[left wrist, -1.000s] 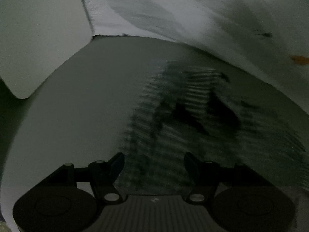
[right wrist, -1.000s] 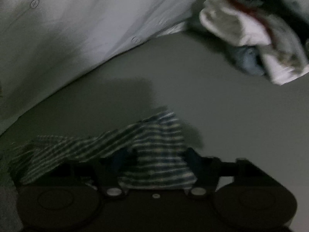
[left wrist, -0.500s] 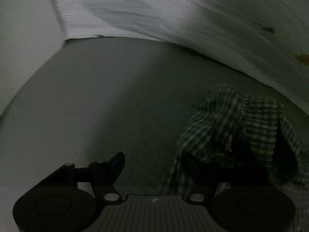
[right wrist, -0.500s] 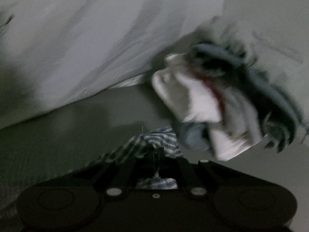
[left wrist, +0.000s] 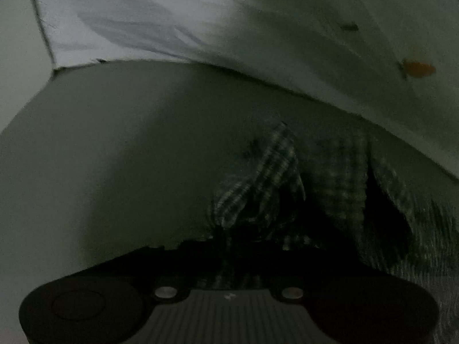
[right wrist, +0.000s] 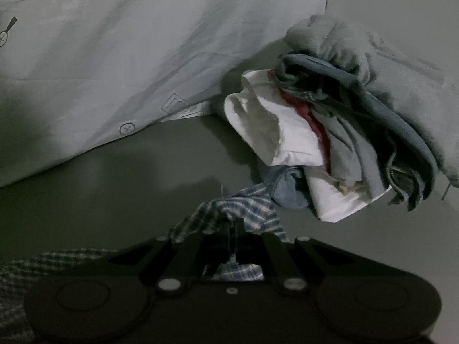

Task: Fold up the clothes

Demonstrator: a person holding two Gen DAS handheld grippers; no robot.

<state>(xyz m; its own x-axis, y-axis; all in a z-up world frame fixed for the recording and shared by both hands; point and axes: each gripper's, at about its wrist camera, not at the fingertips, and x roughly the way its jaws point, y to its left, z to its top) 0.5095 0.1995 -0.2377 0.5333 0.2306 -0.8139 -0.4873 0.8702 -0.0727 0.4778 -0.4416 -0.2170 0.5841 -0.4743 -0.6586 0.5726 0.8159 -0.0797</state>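
A blue and white checked shirt (right wrist: 246,209) lies bunched on the grey surface (right wrist: 114,189). My right gripper (right wrist: 232,229) is shut on a fold of it, and the cloth trails off to the left. In the left wrist view the same checked shirt (left wrist: 269,177) hangs crumpled in dim light. My left gripper (left wrist: 229,246) is shut on its near edge; the fingers are mostly hidden by dark cloth.
A pile of loose clothes (right wrist: 330,132), white, grey, blue and red, lies at the right beyond the shirt. A pale sheet (right wrist: 129,57) rises behind the surface, and also shows in the left wrist view (left wrist: 200,23). An orange mark (left wrist: 418,68) sits on it.
My left gripper has closed on the shirt's edge; it was open before. My right gripper closed on the shirt earlier and has swung toward the clothes pile.
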